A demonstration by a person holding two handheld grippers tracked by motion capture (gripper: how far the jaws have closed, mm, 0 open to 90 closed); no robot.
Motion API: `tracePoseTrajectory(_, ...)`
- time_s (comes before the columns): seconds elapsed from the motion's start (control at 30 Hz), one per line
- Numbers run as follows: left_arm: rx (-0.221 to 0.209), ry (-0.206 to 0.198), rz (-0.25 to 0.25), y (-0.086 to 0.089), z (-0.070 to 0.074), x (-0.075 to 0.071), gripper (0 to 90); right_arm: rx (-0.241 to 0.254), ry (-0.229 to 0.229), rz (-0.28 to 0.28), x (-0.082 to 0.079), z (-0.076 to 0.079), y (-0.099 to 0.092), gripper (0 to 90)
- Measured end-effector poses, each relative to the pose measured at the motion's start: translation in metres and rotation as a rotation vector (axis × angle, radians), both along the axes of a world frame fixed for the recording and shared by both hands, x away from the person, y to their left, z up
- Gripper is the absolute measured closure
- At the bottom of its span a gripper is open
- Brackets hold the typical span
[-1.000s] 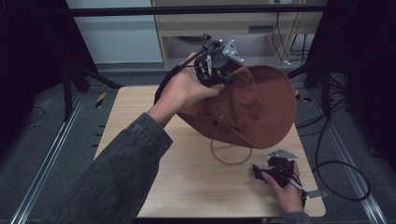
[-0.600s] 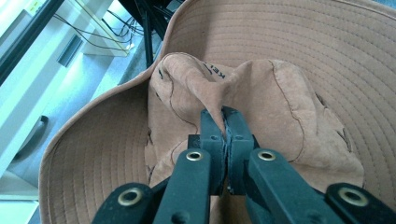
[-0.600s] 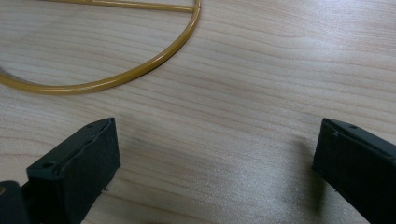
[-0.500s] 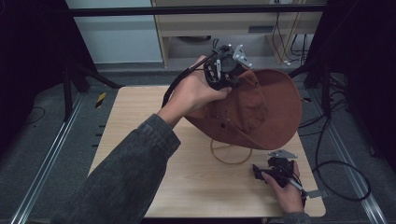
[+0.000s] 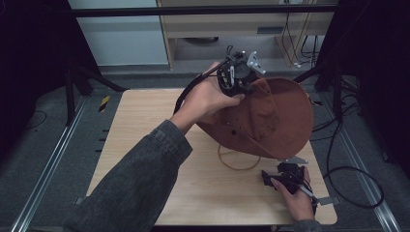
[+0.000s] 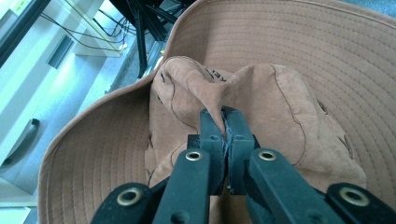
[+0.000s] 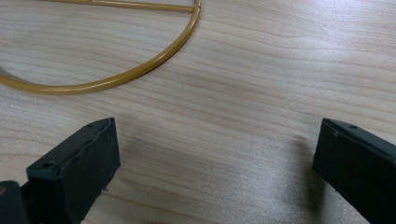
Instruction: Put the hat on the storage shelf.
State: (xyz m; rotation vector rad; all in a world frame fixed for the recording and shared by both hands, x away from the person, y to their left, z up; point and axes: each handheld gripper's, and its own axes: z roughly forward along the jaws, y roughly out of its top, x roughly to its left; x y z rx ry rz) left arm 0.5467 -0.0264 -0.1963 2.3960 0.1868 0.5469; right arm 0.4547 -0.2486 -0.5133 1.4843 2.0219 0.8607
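Note:
A brown wide-brimmed hat (image 5: pixel 270 118) hangs tilted above the far right of the wooden table (image 5: pixel 145 145). My left gripper (image 5: pixel 237 75) holds it from the top, shut on a pinched fold of the crown (image 6: pixel 219 93), with the brim (image 6: pixel 327 56) spreading around behind. A thin gold wire ring (image 5: pixel 238 162) lies on the table under the hat and curves across the right gripper view (image 7: pixel 116 79). My right gripper (image 5: pixel 283 178) rests low at the near right, open, its jaws wide apart over bare wood.
Black frame posts stand at both sides of the table. Cables (image 5: pixel 348 174) trail off the right edge onto the floor. A cabinet (image 5: pixel 217 29) stands beyond the far edge. The table's left half is bare wood.
My left gripper has carried the hat a little to the right and slightly up. The right gripper has stayed in place.

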Motion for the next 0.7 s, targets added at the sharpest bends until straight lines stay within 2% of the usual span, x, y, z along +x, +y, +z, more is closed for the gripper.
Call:
tracePoseTrajectory(0.13,0.016,0.000,0.001,-0.004,-0.005,0.002,87.8,-0.001,0.000,0.001,0.000,0.000,0.000,0.6)
tracePoseTrajectory(0.7,0.026,0.021,0.009,-0.010,-0.017,0.008,85.4,-0.001,0.000,0.001,0.000,0.000,0.000,0.6)
